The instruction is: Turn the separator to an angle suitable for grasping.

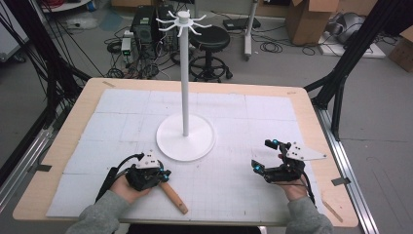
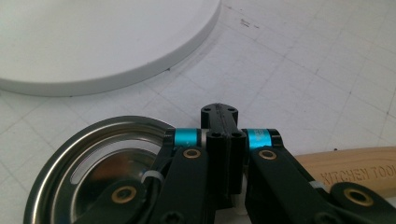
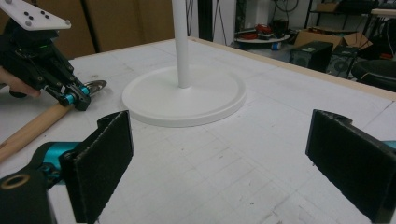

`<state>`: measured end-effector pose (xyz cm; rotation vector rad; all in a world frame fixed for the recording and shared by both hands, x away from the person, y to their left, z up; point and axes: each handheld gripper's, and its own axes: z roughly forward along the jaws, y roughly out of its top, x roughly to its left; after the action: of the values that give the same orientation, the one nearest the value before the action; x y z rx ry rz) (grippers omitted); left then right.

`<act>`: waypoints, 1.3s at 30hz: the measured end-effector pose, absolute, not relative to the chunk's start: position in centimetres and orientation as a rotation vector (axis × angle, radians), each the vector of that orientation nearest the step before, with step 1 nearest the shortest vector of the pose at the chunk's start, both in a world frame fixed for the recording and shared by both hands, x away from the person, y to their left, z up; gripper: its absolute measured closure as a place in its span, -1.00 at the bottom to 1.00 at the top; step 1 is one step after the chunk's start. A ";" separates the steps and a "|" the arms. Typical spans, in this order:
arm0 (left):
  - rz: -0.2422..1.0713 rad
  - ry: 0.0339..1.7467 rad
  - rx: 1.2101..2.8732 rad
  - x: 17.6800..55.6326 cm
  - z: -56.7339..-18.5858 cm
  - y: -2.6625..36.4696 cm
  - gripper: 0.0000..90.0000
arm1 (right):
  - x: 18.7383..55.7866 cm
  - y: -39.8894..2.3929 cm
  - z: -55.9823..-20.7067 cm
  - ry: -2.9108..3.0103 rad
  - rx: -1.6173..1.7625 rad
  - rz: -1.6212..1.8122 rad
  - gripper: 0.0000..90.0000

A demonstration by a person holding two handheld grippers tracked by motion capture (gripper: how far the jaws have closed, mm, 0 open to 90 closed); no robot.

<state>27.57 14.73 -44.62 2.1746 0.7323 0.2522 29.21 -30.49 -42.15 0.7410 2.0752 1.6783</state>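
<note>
— Ladle (image 2: 93, 172) location?
— On the mat beside the stand base (image 1: 185, 136); my left gripper (image 2: 225, 140) is clamped on its neck. Stiff, head-heavy, slick steel. Right gripper (image 3: 224, 158) gapes, holding nothing.

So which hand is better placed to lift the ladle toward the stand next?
Left, probably: the left gripper is shut over the ladle where bowl meets handle, while the right gripper sits open, apart from it.

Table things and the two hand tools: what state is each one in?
Left gripper: jaws shut on the ladle.
Right gripper: jaws wide open, holding nothing.
Ladle: lying flat, wooden handle on the table.
White stand: upright, hooks bare.
</note>
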 end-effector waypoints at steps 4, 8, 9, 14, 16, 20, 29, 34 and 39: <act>0.255 0.747 2.171 27.6 -44.6 15.4 1.00 | 29.3 -30.4 -42.2 2.076 0.744 1.684 -0.85; 0.258 0.781 2.157 27.7 -44.7 16.5 1.00 | 29.4 -30.3 -42.2 2.077 0.742 1.683 -0.85; 0.258 0.781 2.157 27.7 -44.7 16.5 1.00 | 29.4 -30.3 -42.2 2.080 0.746 1.685 -0.85; 0.258 0.819 2.141 27.8 -44.7 17.7 1.00 | 29.4 -30.3 -42.2 2.083 0.747 1.684 -0.85; 0.262 0.822 2.142 27.8 -44.7 17.9 1.00 | 29.4 -30.2 -42.2 2.084 0.742 1.683 -0.85; 0.275 0.856 2.126 27.7 -44.7 19.0 1.00 | 29.4 -30.2 -42.2 2.092 0.742 1.684 -0.85; 0.300 0.910 2.113 27.2 -44.7 21.1 1.00 | 29.5 -30.0 -42.3 2.095 0.736 1.689 -0.85; 0.300 0.940 2.096 26.8 -44.7 22.3 1.00 | 29.6 -29.9 -42.3 2.093 0.729 1.688 -0.85; 0.293 0.955 2.090 26.6 -44.7 23.2 1.00 | 29.6 -29.8 -42.2 2.099 0.730 1.689 -0.85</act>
<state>26.64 23.25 -44.66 2.0897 0.9548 0.2928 29.58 -29.84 -42.24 0.7297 2.0986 1.6890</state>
